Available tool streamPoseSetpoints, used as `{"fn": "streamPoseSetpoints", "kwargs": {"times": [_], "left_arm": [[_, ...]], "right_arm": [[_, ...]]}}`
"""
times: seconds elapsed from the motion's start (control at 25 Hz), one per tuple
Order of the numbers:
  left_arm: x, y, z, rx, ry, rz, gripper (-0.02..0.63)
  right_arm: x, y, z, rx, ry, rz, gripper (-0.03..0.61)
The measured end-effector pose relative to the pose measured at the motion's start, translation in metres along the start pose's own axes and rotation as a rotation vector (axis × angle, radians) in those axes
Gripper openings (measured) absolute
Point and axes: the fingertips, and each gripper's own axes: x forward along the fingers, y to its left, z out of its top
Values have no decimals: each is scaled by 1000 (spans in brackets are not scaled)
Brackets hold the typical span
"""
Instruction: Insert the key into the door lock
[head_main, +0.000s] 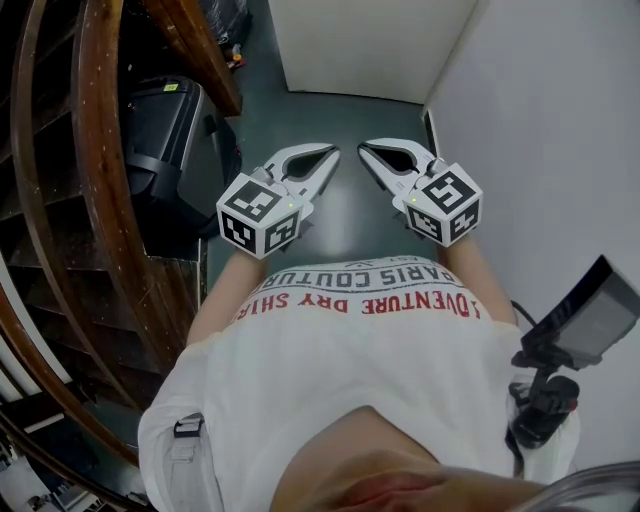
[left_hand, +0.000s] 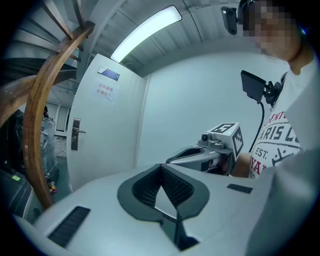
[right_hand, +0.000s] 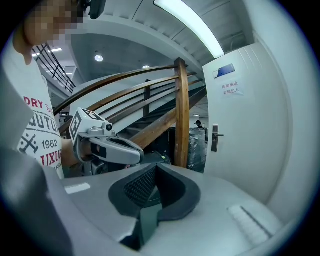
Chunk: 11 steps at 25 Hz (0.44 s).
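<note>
The white door (left_hand: 102, 130) stands ahead, with its metal handle and lock plate (left_hand: 75, 133) on the left side; from the right gripper view the same handle (right_hand: 215, 137) shows on the door (right_hand: 252, 135). In the head view both grippers are held side by side in front of the person's chest, pointing at the door (head_main: 360, 45). My left gripper (head_main: 334, 151) is shut with nothing between its jaws, and my right gripper (head_main: 362, 147) is shut and empty too. No key is visible in any view.
A curved wooden stair rail (head_main: 100, 150) and post (right_hand: 182, 115) rise on the left. A black machine (head_main: 165, 130) sits under the stairs. A white wall (head_main: 545, 120) runs along the right. A small screen on a mount (head_main: 588, 318) hangs at the person's right side.
</note>
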Motion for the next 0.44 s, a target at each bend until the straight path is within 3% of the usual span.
{"fn": "streamPoseSetpoints", "kwargs": {"times": [0.44], "left_arm": [[-37, 31, 17, 1, 6, -11, 2]], "right_arm": [[32, 19, 27, -5, 4, -28, 2]]}}
